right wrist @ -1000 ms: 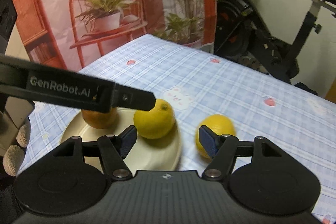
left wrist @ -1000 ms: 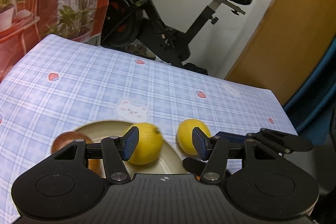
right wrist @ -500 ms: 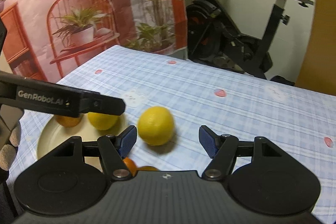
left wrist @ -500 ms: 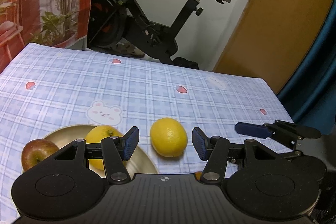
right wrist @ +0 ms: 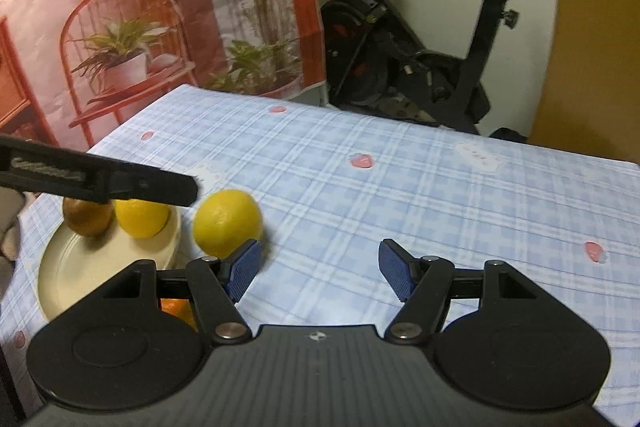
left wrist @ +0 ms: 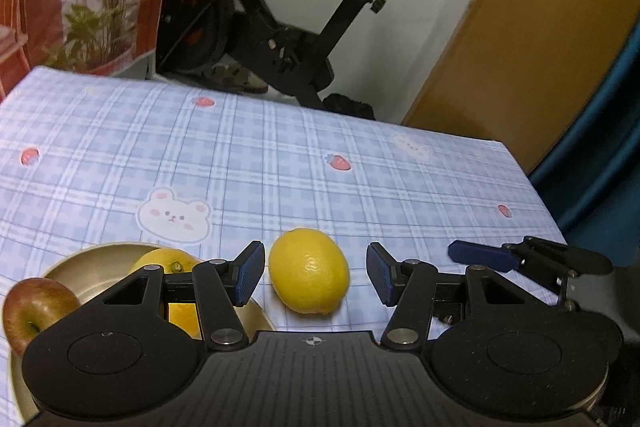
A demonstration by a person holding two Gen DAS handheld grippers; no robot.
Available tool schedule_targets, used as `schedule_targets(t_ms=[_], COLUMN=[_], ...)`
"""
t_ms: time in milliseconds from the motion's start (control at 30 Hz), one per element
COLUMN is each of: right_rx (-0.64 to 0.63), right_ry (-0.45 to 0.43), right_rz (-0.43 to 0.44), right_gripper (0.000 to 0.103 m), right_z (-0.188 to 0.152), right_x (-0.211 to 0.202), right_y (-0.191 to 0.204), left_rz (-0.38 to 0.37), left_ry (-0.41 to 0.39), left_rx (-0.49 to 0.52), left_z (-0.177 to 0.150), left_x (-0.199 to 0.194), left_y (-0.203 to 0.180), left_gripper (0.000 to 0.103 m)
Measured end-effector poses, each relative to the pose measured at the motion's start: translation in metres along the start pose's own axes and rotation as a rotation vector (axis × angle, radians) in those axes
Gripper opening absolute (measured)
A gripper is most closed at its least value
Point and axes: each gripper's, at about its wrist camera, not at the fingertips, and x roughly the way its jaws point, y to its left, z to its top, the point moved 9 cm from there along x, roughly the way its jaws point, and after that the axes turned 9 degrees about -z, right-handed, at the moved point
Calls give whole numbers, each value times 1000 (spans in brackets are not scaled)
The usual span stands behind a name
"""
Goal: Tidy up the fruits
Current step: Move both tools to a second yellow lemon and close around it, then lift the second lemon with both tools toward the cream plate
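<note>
- Left gripper, black frame with blue ribbed pads: jaws spread, a loose yellow lemon between them on the blue plaid tablecloth; gaps show on both sides, pads not pressing it
- Right gripper: jaws spread over bare cloth, nothing between them; the lemon lies just past its left pad
- Round cream plate just left of the lemon; whether the two touch, cannot tell
- On the plate: a second yellow citrus fruit and a red-brown apple side by side; an orange fruit at the near rim, mostly hidden behind the gripper frame
- Black exercise bike beyond the table's far edge; printed plant backdrop to the left
</note>
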Motion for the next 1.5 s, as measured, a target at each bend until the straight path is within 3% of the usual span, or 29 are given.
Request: schedule_targets(t_ms=[200,367,800,1300,1500], right_rx=[-54,-34,39,49,90], right_ry=[32,82,147,149,168], right_rz=[70,101,159,183,162], right_gripper=[67,63,64,60,68], right_z=[8,11,16,-2,-3], right_x=[21,46,64,36,45], right_y=[37,51,60,42,40], left_rz=[-13,-18,-32,-49,-34], left_ry=[28,47,98,169,171], left_rx=[-76,-53,40,113,112], left_z=[7,9,12,-7,-10], left_x=[15,26,37,44,44], left_y=[16,18,5,-18,-16], left_gripper=[58,58,58,57,55])
